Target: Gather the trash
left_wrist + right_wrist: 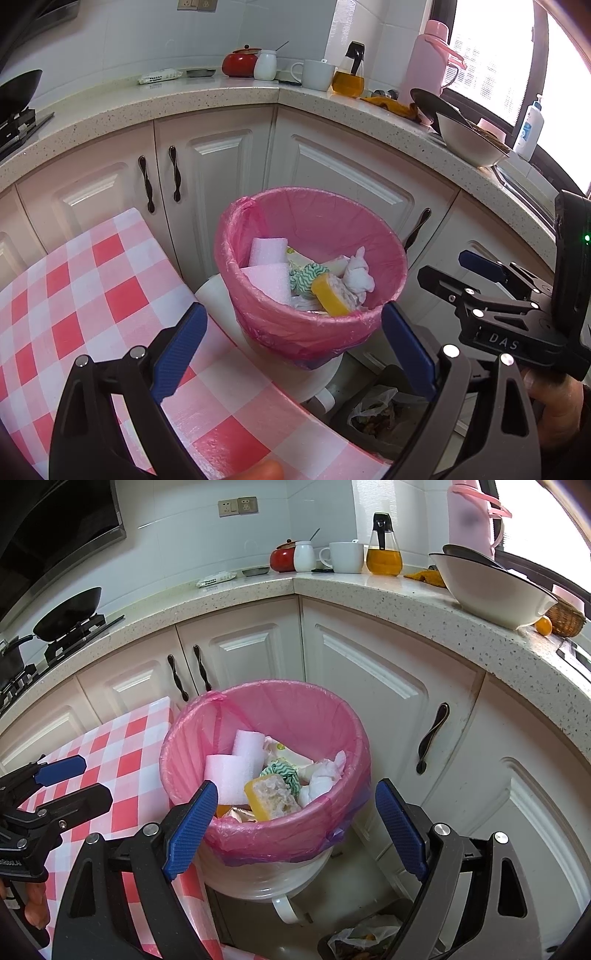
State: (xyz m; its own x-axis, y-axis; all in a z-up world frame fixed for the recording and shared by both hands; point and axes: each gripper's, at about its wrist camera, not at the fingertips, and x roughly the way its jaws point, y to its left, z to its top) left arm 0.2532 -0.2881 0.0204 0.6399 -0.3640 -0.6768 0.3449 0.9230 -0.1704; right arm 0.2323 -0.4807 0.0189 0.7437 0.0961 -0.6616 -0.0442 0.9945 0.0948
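Note:
A white bin with a pink liner stands on the floor beside the table. Inside lie pink foam pieces, a yellow sponge, a green-striped cloth and crumpled white tissue. My left gripper is open just in front of the bin's near rim, holding nothing. My right gripper is open too, nothing between its blue pads, close to the near rim. The right gripper also shows in the left wrist view, at the right.
A table with a red-and-white checked cloth sits left of the bin. White cabinets and a speckled counter curve behind it, with a large bowl, mug and oil bottle on top. A dark bin with a plastic bag sits on the floor.

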